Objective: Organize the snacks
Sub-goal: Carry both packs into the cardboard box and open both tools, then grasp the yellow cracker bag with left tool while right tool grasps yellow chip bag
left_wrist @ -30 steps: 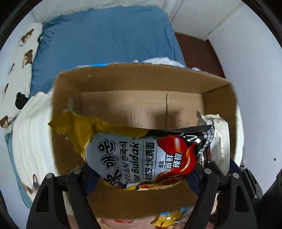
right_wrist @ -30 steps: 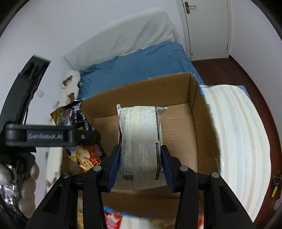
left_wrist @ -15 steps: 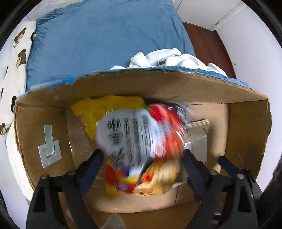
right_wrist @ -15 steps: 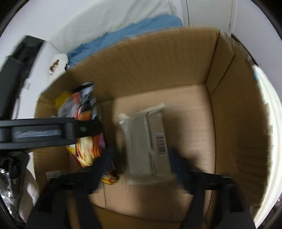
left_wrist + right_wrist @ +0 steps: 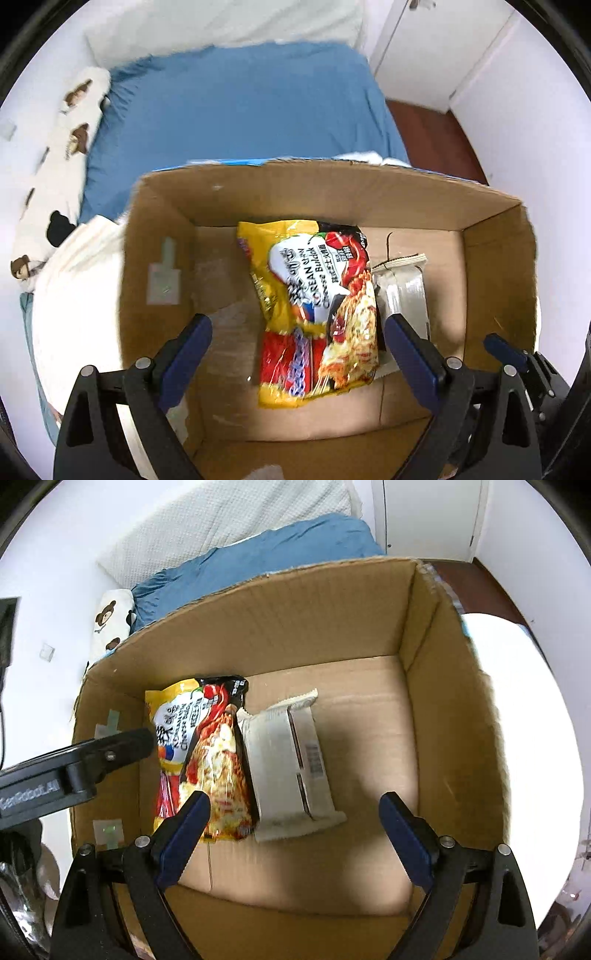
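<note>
An open cardboard box stands on the bed. On its floor lies a yellow, red and black Buldak noodle pack, and a white-silver pack lies right beside it, touching. My left gripper hangs above the noodle pack with its jaws opening and its pads clear of the pack. In the right wrist view the noodle pack and the white pack lie side by side on the box floor. My right gripper hovers over the white pack, jaws opening, gripping nothing. A left gripper finger reaches in from the left.
The box walls rise on all sides of the packs. Behind the box lies a blue sheet, with a bear-print pillow to the left and a white blanket beside the box. A door and brown floor are far right.
Both grippers let go of their packs, which dropped onto the box floor. The jaws on both sides spread wide. The right gripper sank toward the box.
</note>
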`<state>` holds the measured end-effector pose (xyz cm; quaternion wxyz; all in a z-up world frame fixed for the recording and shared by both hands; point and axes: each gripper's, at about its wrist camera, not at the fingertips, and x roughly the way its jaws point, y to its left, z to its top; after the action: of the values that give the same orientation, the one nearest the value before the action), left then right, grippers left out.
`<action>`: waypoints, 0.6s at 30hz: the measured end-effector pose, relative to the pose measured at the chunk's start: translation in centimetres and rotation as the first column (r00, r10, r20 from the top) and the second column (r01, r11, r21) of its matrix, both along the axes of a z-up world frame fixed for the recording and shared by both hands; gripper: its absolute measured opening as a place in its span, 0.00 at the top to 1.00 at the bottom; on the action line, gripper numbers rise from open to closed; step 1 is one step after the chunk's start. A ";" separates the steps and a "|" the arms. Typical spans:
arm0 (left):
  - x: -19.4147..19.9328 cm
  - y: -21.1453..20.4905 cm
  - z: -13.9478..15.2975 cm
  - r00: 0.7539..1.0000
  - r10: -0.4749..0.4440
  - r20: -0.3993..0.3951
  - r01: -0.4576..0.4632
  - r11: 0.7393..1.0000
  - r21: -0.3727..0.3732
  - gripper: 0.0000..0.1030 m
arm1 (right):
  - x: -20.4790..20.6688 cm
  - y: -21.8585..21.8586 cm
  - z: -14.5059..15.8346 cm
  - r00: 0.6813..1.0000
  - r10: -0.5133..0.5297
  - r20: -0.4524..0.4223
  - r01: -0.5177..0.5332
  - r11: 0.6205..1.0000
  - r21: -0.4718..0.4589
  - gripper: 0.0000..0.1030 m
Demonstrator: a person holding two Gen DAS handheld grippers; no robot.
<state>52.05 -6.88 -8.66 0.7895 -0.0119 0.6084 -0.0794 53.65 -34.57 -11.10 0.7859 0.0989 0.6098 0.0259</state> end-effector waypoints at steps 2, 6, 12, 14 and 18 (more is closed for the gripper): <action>-1.0 0.4 0.7 0.999 0.010 0.035 -0.010 1.000 0.006 0.07 | -0.1 0.0 1.1 1.000 -0.001 0.009 0.001 1.000 -0.017 0.08; -3.9 1.4 2.7 0.994 0.020 0.106 -0.023 0.999 0.024 0.07 | -2.1 -0.3 2.8 0.999 -0.001 0.042 0.002 1.000 -0.023 0.08; -7.8 1.4 5.0 0.981 0.027 0.194 -0.036 0.998 0.042 0.07 | -5.8 0.6 6.1 0.994 0.022 0.109 -0.015 0.998 -0.062 0.08; -9.2 1.5 5.8 0.975 0.030 0.218 -0.040 0.998 0.045 0.07 | -6.9 0.5 7.0 0.991 0.028 0.128 -0.019 0.997 -0.072 0.08; -11.6 1.7 7.1 0.966 0.034 0.255 -0.047 0.998 0.044 0.07 | -9.6 1.0 9.3 0.982 0.040 0.183 -0.024 0.996 -0.086 0.08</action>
<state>40.42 -5.21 -1.61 0.8625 0.0056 0.5036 -0.0492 44.01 -33.52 -1.81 0.8421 0.0532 0.5363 0.0220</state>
